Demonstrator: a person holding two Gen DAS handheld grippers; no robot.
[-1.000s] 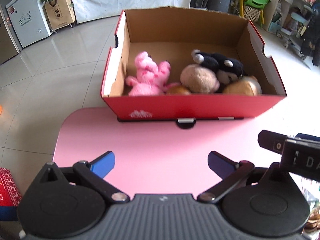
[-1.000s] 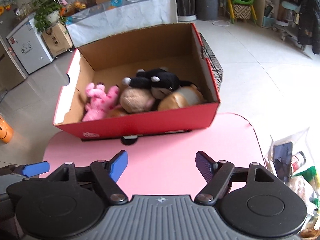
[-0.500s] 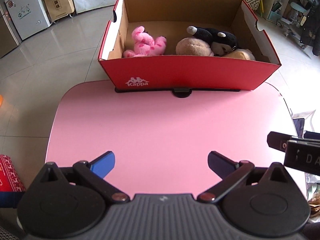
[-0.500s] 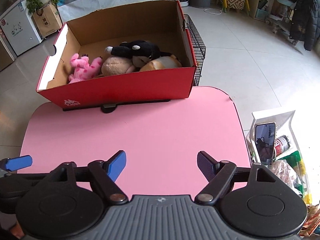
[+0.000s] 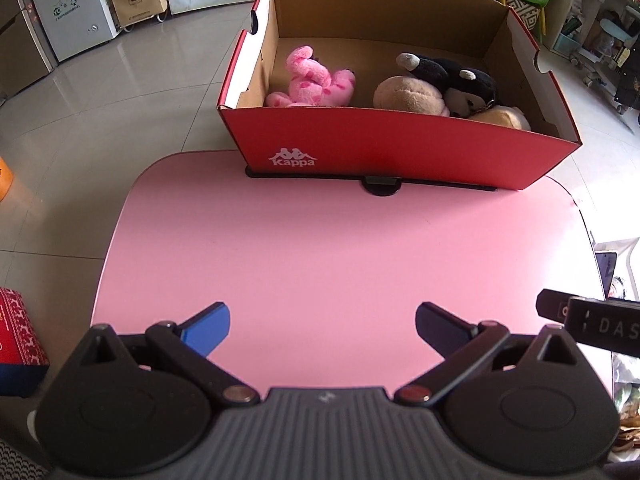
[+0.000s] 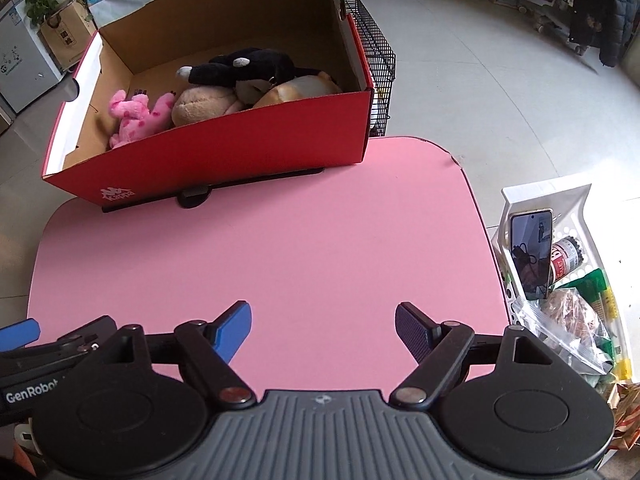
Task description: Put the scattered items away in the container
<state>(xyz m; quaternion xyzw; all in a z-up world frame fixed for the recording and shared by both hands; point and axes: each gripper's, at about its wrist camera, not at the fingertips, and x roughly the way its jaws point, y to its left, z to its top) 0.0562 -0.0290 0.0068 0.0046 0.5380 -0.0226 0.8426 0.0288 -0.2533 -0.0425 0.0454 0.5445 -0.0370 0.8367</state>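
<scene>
Pink tabletop (image 5: 320,248) lies beneath the left gripper (image 5: 322,326) and right gripper (image 6: 323,326), both gaping wide and empty; the right's jaws have just been opening. Beyond, a red cardboard box (image 5: 384,152) sits lengthwise across the far edge, open-topped, holding a pink plush (image 5: 314,84), a tan plush (image 5: 408,96) and a black plush (image 5: 452,78).

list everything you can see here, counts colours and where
box: 1, red outside, brown inside, far edge of table
pink plush: 1, pink, left in box
tan plush: 1, beige, middle of box
black plush: 1, black and white, lying on the tan ones
second tan plush: 1, light brown, right in box
table: 1, pink, nothing loose on it
wire cage: 1, black, on floor behind box
phone: 1, dark, in white bin right of table
left gripper: 1, black with blue pads, open, empty
right gripper: 1, same, open, empty, jaws just been opening
</scene>
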